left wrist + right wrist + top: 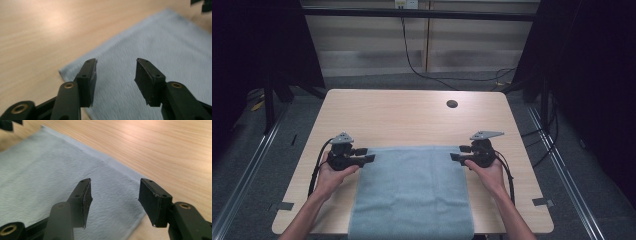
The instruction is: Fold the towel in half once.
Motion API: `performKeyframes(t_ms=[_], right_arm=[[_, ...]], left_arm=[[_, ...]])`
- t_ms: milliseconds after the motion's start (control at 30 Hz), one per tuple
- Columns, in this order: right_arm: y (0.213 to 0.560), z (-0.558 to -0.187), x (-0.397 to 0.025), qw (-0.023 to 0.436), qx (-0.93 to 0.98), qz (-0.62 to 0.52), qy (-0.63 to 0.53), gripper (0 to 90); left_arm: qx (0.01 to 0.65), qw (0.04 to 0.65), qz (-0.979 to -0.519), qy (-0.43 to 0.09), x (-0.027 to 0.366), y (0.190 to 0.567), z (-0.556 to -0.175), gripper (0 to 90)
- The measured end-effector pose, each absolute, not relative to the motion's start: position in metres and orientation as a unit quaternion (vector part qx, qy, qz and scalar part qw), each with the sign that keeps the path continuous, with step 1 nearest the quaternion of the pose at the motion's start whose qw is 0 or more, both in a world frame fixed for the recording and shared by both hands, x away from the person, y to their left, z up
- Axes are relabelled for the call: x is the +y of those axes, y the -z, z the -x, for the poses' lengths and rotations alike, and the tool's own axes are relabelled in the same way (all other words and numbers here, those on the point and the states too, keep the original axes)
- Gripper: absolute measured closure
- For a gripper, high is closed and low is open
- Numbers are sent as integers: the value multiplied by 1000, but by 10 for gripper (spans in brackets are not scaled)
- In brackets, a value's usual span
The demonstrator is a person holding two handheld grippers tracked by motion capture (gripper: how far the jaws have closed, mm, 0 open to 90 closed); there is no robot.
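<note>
A light blue towel (412,192) lies flat on the wooden table (407,117), hanging slightly over the near edge. My left gripper (370,159) is open at the towel's far left corner (65,71), its jaws spread just above the cloth (155,47) with nothing between them. My right gripper (455,157) is open at the towel's far right corner (140,213), jaws spread over the cloth (45,170). Each gripper is held in a person's hand, pointing inward toward the other.
A round dark cable hole (452,104) sits near the table's far edge. Bare wood lies beyond the towel and on both sides. Cables (422,70) run across the floor behind the table, with metal rails (252,165) alongside.
</note>
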State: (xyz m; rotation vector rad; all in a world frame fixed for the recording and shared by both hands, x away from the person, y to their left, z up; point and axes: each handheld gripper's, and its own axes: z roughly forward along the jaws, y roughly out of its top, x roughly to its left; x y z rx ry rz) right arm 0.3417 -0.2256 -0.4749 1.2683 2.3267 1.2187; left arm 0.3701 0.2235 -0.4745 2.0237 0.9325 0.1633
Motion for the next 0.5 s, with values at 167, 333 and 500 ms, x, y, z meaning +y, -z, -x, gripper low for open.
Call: performKeyframes(t_ms=[167, 333, 500], right_arm=[[481, -362, -227, 115, 792, -442, -406, 466], [495, -369, -228, 112, 783, -452, -413, 444], [504, -375, -224, 124, 792, -454, -389, 397]], left_arm=[[394, 425, -811, -80, 226, 489, -385, 562], [388, 405, -824, -78, 229, 501, -384, 550], [378, 401, -830, -89, 232, 504, -382, 552]])
